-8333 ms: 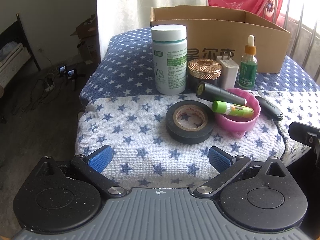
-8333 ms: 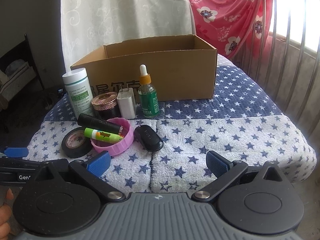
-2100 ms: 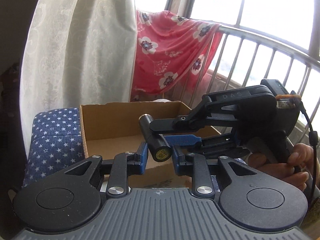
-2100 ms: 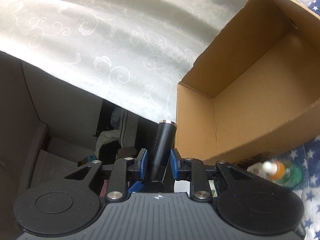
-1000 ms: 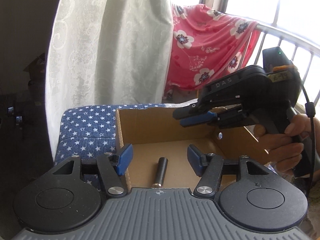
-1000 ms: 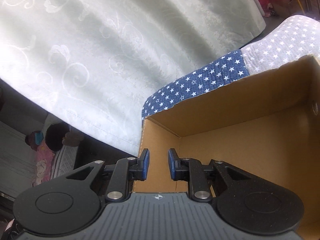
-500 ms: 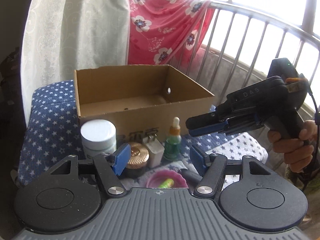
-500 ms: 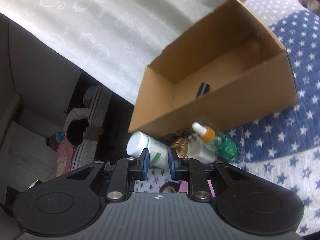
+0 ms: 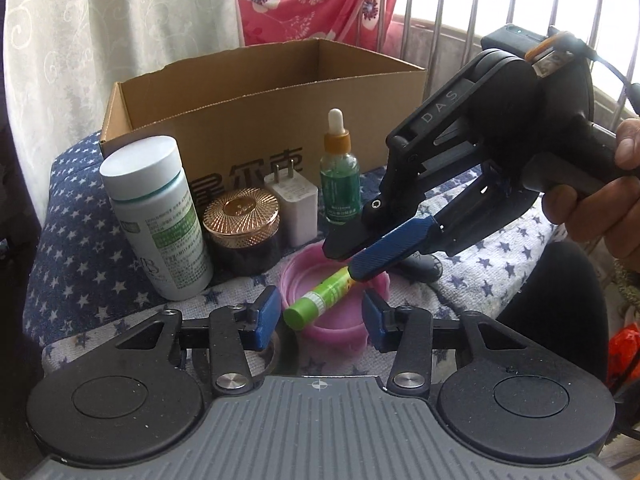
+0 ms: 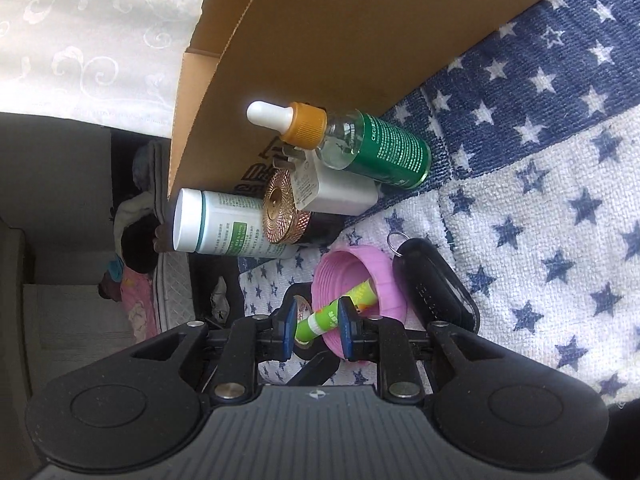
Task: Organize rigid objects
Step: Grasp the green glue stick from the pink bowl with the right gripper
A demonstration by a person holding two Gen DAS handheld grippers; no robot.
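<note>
A glossy green cylindrical glue stick [image 9: 321,295] lies slanted across the ribbed pink plastic lid [image 9: 340,330]. The right gripper [image 10: 318,325] straddles the stick, jaws spread, not yet pinching. The left gripper [image 9: 320,317] hovers before the lid, jaws wide. Behind the lid stands a corrugated cardboard box [image 9: 256,112].

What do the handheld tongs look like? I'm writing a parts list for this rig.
The right tongs have a matte black, linkage-style body with raised "DAS" lettering, blue ribbed fingers, a pistol handle in a bare hand, and a black cable at the rear. The left tongs show blue pads, black speckled round housings, silver pivot screws and a ribbed grey front plate.
</note>
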